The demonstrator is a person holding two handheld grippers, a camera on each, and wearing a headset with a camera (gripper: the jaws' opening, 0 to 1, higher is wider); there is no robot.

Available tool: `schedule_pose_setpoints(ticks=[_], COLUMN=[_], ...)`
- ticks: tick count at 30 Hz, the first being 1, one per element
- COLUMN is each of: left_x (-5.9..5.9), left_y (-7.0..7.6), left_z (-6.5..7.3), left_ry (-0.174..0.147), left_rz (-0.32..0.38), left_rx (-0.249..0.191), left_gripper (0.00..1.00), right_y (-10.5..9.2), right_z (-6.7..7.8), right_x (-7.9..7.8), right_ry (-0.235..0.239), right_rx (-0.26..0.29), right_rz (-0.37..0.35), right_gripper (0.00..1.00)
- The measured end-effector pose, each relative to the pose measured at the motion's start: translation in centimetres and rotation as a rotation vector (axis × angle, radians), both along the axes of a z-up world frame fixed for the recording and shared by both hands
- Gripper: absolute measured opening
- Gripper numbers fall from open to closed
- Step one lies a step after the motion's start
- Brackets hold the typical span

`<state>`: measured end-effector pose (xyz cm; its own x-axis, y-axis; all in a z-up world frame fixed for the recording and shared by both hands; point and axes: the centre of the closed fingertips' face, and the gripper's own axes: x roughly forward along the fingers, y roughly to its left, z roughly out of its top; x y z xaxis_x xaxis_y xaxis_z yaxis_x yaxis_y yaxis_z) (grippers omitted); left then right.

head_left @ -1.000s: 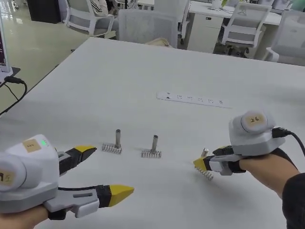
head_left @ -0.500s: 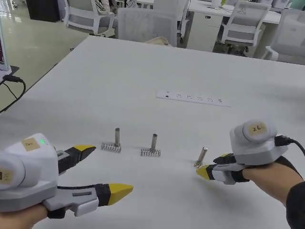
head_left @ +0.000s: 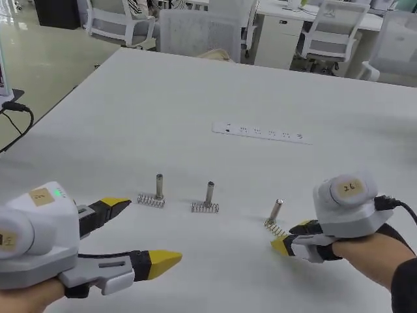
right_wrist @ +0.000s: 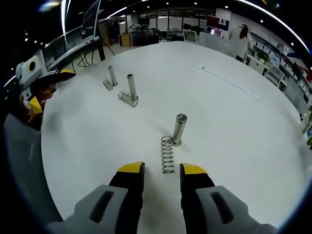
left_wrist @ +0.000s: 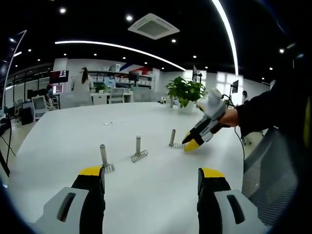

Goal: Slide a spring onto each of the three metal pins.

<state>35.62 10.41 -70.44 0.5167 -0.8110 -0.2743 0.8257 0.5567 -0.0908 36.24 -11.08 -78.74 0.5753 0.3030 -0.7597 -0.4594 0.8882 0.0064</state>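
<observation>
Just beyond the right claw (right_wrist: 162,169), a spring (right_wrist: 167,153) lies touching its pin (right_wrist: 178,129).

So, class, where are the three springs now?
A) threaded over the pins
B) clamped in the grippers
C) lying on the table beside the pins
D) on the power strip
C: every spring lies flat on the table at the foot of its upright pin.

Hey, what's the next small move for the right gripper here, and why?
Probably ease the right gripper forward and close on the spring, near its middle. That spring lies flat on the table just ahead of the open jaws, its far end beside the foot of the nearest pin, not on it. The jaws hold nothing.
</observation>
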Motion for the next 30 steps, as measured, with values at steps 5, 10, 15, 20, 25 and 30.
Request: schedule_pose_setpoints(ticks=[5,10,15,20,25,30], left_x=[-0.03,-0.08,-0.09,-0.09,-0.08,-0.16], left_y=[0.0,0.0,-0.02,0.0,0.06,0.03], left_z=[-0.06,-0.11,-0.1,-0.1,-0.06,0.0], left_ry=[0.002,0.002,0.003,0.004,0.004,0.004], left_rz=[0.0,0.0,0.0,0.0,0.002,0.0], left_rx=[0.0,0.002,0.003,0.004,0.005,0.006], left_gripper=[0.75,0.75,0.75,0.75,0.74,0.74], right_y=[-0.19,-0.3,-0.23,-0.32,-0.26,0.06], right_z=[-0.24,-0.43,-0.65,-0.68,-0.66,-0.6], right_x=[-0.01,0.05,0.06,0.33,0.48,0.34], right_ry=[-0.002,-0.004,-0.01,-0.02,-0.028,-0.044], right_rx=[-0.006,-0.015,-0.009,-0.017,-0.024,-0.058], right_rz=[0.002,0.01,0.022,0.024,0.035,0.069], right_gripper=[0.23,0.22,0.22,0.19,0.17,0.12])
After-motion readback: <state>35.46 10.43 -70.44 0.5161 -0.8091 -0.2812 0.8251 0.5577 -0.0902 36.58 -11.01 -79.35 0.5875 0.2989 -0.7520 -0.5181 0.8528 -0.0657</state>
